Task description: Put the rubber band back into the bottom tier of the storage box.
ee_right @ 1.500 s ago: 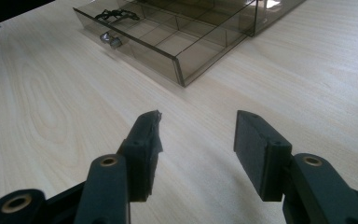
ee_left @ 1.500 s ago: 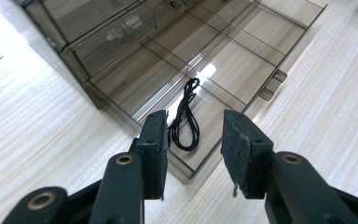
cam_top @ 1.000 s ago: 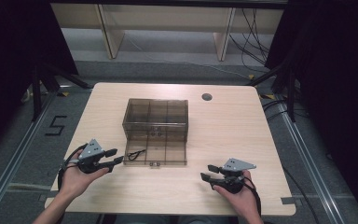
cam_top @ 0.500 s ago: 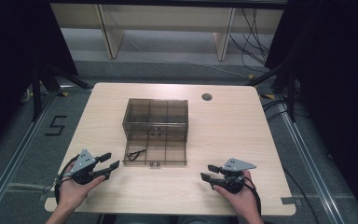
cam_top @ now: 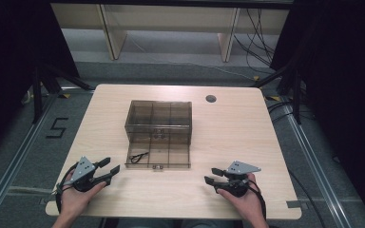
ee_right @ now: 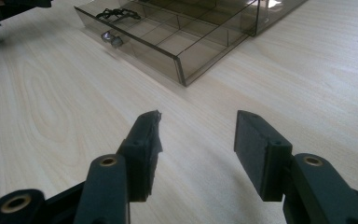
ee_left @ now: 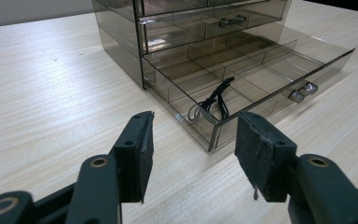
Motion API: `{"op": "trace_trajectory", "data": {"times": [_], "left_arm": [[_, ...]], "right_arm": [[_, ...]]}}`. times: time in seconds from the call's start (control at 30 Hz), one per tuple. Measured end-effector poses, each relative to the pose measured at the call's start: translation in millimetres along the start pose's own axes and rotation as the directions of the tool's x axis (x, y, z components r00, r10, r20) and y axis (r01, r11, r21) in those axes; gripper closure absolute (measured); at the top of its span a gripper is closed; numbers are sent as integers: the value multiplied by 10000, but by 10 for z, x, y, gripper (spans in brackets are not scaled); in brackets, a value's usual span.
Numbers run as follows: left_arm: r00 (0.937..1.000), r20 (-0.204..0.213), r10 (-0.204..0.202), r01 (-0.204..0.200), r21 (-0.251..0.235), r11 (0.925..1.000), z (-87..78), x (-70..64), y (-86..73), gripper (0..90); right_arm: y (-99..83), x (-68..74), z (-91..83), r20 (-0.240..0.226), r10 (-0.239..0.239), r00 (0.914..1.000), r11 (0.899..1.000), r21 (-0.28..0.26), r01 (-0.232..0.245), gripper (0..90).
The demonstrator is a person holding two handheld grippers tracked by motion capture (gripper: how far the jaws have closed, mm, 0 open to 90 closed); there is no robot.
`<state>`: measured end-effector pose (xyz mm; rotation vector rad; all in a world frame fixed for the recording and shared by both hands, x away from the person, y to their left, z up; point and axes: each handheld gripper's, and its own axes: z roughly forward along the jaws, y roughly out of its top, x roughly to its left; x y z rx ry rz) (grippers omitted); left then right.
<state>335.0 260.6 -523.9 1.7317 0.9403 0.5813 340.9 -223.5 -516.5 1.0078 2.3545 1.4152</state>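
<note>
A smoky clear plastic drawer cabinet (cam_top: 158, 116) stands mid-table, its bottom drawer (cam_top: 159, 155) pulled out toward me. A black cord-like item (cam_top: 137, 157) lies in the drawer's front left compartment (ee_left: 214, 99), and in the right gripper view it shows at the far corner (ee_right: 116, 13). My left gripper (cam_top: 109, 167) rests near the table's front left, open and empty, its jaws (ee_left: 193, 154) aimed at the drawer's corner. My right gripper (cam_top: 212, 175) sits at the front right, open and empty (ee_right: 196, 149), pointing left toward the drawer's front.
The wooden table (cam_top: 247, 137) has a round cable hole (cam_top: 211, 99) at the back right. A small metal knob (ee_left: 302, 91) sits on the drawer front (ee_right: 111, 39). Shelving legs stand on the floor behind the table.
My left gripper has drawn back from beside the drawer toward the table's front left edge. The right gripper has stayed where it was.
</note>
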Motion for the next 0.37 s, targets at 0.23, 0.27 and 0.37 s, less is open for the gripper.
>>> {"op": "trace_trajectory", "data": {"times": [0.23,0.27,0.37], "left_arm": [[10000,-25,32,-32,-48,10000,1,0,0,455],[10000,-32,56,-56,-58,10000,5,-3,-1,454],[10000,-23,75,-74,67,10000,4,-3,4,451]], "right_arm": [[-1,3,12,-231,201,9995,9998,49,-200,512],[-1,2,10,-235,208,9995,9998,69,-207,512],[-1,2,11,-234,220,9995,9997,62,-219,512]]}}
